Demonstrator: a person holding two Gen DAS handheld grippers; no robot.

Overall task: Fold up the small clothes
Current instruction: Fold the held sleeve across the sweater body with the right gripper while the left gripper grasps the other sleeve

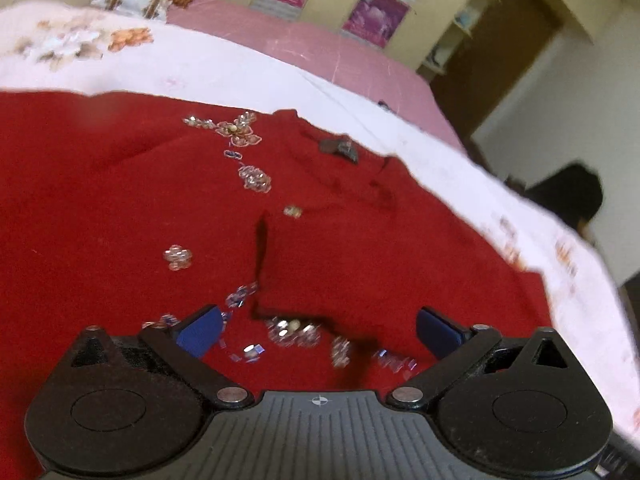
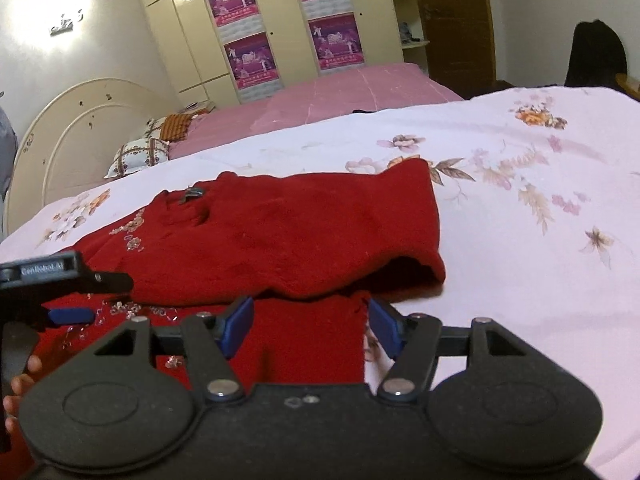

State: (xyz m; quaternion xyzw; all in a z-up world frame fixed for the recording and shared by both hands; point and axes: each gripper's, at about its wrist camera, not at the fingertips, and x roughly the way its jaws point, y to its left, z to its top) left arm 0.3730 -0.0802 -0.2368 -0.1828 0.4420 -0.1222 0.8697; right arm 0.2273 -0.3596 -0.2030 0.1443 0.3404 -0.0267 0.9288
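Note:
A red knitted sweater (image 1: 360,240) with bead and sequin flowers lies flat on the bed, its neck label (image 1: 338,147) toward the far edge. My left gripper (image 1: 320,332) hovers low over the beaded front, open, with only cloth beneath its blue pads. In the right wrist view the sweater (image 2: 300,232) has a sleeve folded across its body. My right gripper (image 2: 311,326) is open at the near hem, and the red edge lies between its pads without being pressed. The left gripper's blue pad (image 2: 72,315) shows at the left, with a person's fingers (image 2: 20,384) below it.
A pale pink floral bedsheet (image 2: 520,280) spreads wide to the right of the sweater. Behind it are a pink bed (image 2: 360,92), pillows (image 2: 140,156), a cream headboard (image 2: 72,128) and a wardrobe with posters (image 2: 248,28). A dark chair (image 2: 596,56) stands at the far right.

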